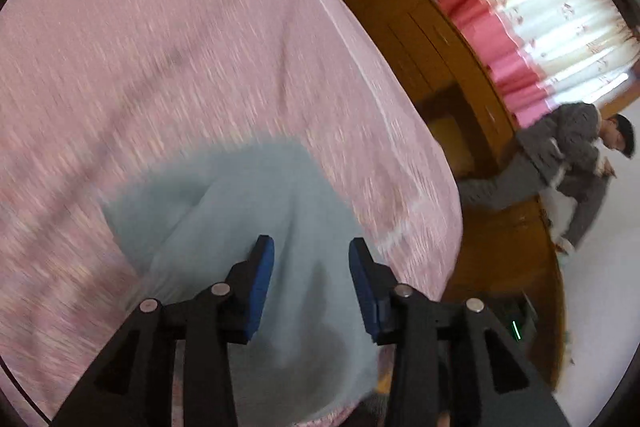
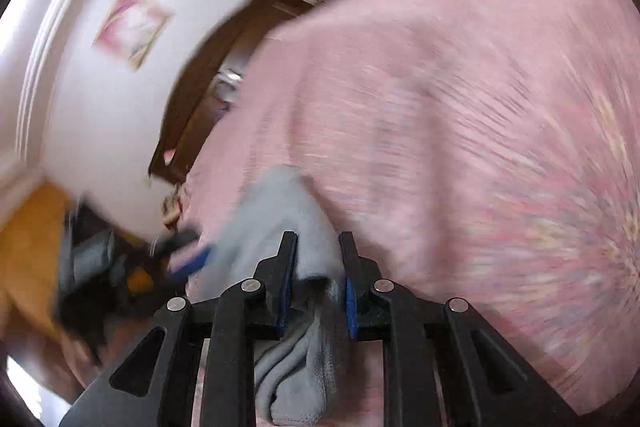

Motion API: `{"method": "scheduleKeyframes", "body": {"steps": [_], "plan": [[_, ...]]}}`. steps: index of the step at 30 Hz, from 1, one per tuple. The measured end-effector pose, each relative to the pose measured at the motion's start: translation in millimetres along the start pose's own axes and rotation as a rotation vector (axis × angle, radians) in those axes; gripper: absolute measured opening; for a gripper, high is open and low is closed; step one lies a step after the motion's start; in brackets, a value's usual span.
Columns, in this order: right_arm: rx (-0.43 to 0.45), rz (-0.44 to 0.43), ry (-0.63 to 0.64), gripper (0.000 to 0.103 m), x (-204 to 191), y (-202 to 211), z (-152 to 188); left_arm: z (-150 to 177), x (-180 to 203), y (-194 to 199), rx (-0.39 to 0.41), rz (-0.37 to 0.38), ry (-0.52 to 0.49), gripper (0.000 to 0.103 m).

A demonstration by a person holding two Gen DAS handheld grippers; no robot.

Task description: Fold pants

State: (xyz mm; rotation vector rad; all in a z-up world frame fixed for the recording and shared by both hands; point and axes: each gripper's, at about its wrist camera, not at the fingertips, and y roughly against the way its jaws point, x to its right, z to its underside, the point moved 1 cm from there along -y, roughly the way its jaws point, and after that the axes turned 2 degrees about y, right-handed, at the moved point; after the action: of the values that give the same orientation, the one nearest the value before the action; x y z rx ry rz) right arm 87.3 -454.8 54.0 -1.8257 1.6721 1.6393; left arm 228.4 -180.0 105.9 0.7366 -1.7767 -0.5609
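Light blue-grey pants (image 1: 248, 211) lie on a pink bedsheet (image 1: 160, 47), smeared by motion blur. My left gripper (image 1: 312, 267) hovers over them with its blue pads apart and no fabric pinched between them. In the right wrist view a bunched fold of the pants (image 2: 308, 355) runs up between the blue pads of my right gripper (image 2: 318, 251), which is shut on it. The rest of the pants (image 2: 272, 211) trails ahead toward the bed's edge. The left gripper (image 2: 188, 255) shows as a dark and blue blur at that edge.
The bedsheet's edge (image 1: 400, 131) drops to a wooden floor (image 1: 440, 47). A person in grey (image 1: 568, 155) stands beyond it, near pink and white curtains (image 1: 520, 7). A white wall with a framed picture (image 2: 132, 27) and dark wooden furniture (image 2: 208, 87) lie past the bed.
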Motion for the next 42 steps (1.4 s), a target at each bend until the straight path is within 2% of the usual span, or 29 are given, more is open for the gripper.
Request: {"method": "scheduleKeyframes", "body": {"steps": [1,3,4,5,7,8,9,10,11,12,13,14,15,17,20,22,25,27,28,29,30,31,32,35,36,38,39,40,42], "plan": [[0.029,0.032,0.035,0.022,0,5,-3,9,-5,3,0.022,0.020,-0.011,0.039],[0.090,0.164,0.169,0.023,-11,14,-6,27,-10,23,0.126,0.027,-0.048,0.040],[0.100,0.189,0.229,0.029,-17,20,-5,40,-18,40,0.207,0.021,-0.052,0.040],[0.104,0.179,0.258,0.035,-20,26,-4,48,-27,53,0.261,0.013,-0.030,0.043],[0.120,0.097,0.354,0.050,-39,41,5,54,-46,68,0.318,-0.003,0.030,0.055],[0.111,0.053,0.401,0.054,-53,43,15,58,-62,73,0.330,-0.008,0.098,0.061],[0.074,-0.028,0.425,0.059,-64,38,18,60,-80,72,0.312,0.017,0.199,0.061],[0.013,-0.136,0.377,0.062,-67,33,22,58,-87,66,0.289,0.052,0.268,0.062],[-0.048,-0.227,0.294,0.063,-67,27,23,59,-103,57,0.245,0.138,0.369,0.062],[-0.129,-0.321,0.163,0.066,-61,13,24,58,-108,50,0.218,0.186,0.402,0.060],[-0.184,-0.368,0.073,0.066,-55,3,25,55,-108,40,0.176,0.233,0.428,0.048],[-0.219,-0.372,0.004,0.066,-47,-5,26,54,-104,31,0.130,0.247,0.427,0.024],[-0.229,-0.351,-0.040,0.066,-40,-10,27,56,-96,24,0.120,0.249,0.409,0.016],[-0.231,-0.346,-0.080,0.066,-32,-8,28,51,-78,28,0.156,0.244,0.332,0.014],[-0.230,-0.366,-0.137,0.066,-19,-5,25,44,-68,29,0.161,0.321,0.334,0.012],[-0.237,-0.385,-0.190,0.060,-9,-4,28,40,-67,27,0.149,0.338,0.355,0.012],[-0.254,-0.392,-0.196,0.059,9,-12,21,41,-75,26,0.140,0.363,0.417,0.012],[-0.274,-0.387,-0.188,0.059,8,-10,23,49,-75,24,0.144,0.324,0.396,0.012],[-0.273,-0.383,-0.186,0.055,7,-11,24,49,-73,24,0.148,0.306,0.377,0.012],[-0.262,-0.372,-0.180,0.047,4,-15,24,52,-70,26,0.159,0.278,0.348,0.012],[-0.242,-0.347,-0.158,0.008,2,-17,23,55,-71,28,0.176,0.254,0.333,0.012],[-0.222,-0.286,-0.112,0.000,-1,-19,19,63,-70,29,0.189,0.237,0.332,0.012],[-0.200,-0.265,-0.072,0.000,-4,-19,16,63,-72,30,0.197,0.227,0.337,0.012],[-0.006,-0.232,-0.006,0.000,-2,22,-8,66,-79,33,0.204,0.188,0.338,0.013],[0.025,-0.222,-0.013,0.000,3,35,-13,67,-81,33,0.197,0.165,0.334,0.014],[0.073,-0.215,-0.004,0.003,7,53,-20,70,-82,33,0.180,0.117,0.306,0.019],[0.071,-0.197,0.048,0.011,0,58,-21,73,-83,37,0.183,0.081,0.283,0.022],[0.051,-0.174,0.123,0.038,-11,57,-19,75,-87,45,0.195,0.057,0.267,0.024],[0.014,-0.103,0.267,0.068,-34,47,-12,83,-83,64,0.257,-0.028,0.201,0.030]]}}
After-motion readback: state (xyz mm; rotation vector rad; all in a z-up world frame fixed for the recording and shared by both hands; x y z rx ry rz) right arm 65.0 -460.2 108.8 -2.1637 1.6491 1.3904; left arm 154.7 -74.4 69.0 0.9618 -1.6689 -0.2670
